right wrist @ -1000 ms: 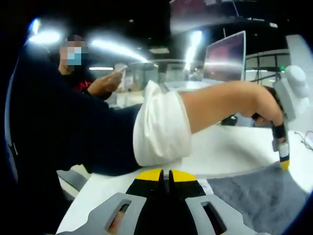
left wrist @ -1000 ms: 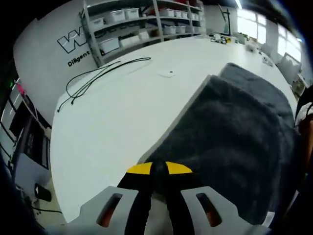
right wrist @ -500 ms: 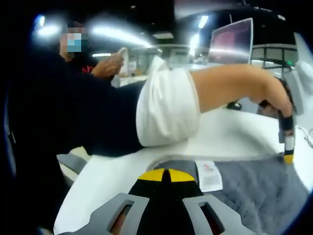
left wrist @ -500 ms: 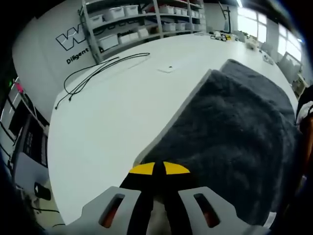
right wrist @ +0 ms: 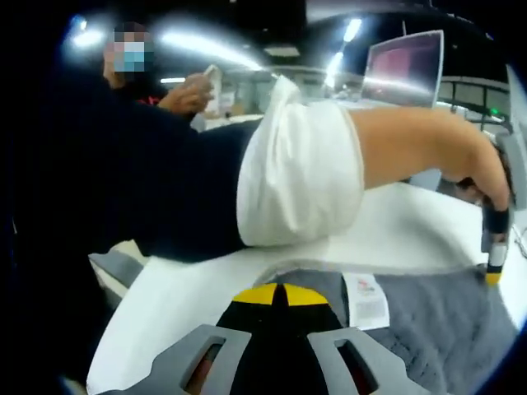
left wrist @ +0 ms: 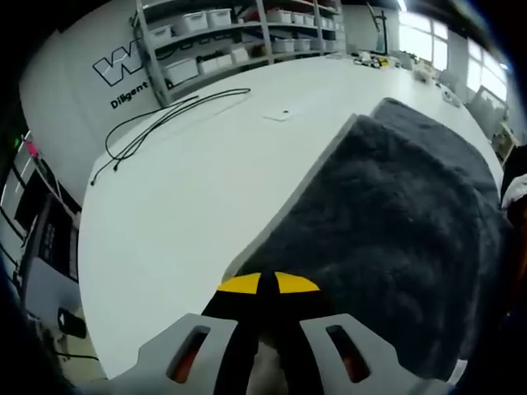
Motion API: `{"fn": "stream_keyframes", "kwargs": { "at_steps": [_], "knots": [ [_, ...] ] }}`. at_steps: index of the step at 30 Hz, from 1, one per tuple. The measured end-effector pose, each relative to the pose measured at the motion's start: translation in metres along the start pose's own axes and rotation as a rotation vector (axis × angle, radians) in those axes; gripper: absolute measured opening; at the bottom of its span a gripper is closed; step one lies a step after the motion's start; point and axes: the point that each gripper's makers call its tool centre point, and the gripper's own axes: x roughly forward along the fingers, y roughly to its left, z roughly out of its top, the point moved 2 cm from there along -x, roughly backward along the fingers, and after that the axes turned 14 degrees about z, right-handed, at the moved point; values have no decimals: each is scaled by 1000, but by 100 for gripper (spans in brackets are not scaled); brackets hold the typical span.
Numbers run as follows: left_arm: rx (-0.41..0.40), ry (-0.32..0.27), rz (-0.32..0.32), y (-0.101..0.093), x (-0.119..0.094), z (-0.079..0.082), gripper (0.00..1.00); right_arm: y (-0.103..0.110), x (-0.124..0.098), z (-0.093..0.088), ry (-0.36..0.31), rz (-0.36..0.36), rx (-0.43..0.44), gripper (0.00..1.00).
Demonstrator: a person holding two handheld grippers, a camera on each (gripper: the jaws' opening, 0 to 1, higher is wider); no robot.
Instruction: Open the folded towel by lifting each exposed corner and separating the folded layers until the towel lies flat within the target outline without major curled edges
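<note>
both grippers pin opposite corners of the grey towel [left wrist: 395,222] so it can be drawn flat on the white table [left wrist: 189,189]. the left gripper [left wrist: 268,284] is clenched on its near corner, the right gripper [right wrist: 279,294] clenched on the edge beside the care label [right wrist: 366,299].

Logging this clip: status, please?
Both tongs shut at grey towel's edges. Care label exposed. Black cable lies well clear.
</note>
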Motion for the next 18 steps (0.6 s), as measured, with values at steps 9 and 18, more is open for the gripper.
{"fn": "stream_keyframes", "kwargs": {
  "at_steps": [9,18],
  "knots": [
    [6,-14,6,4,5,4,4,1,4,3,-5,0,-8,0],
    [4,-21,13,2,6,9,3,3,7,6,-20,5,-25,0]
  ]
}}
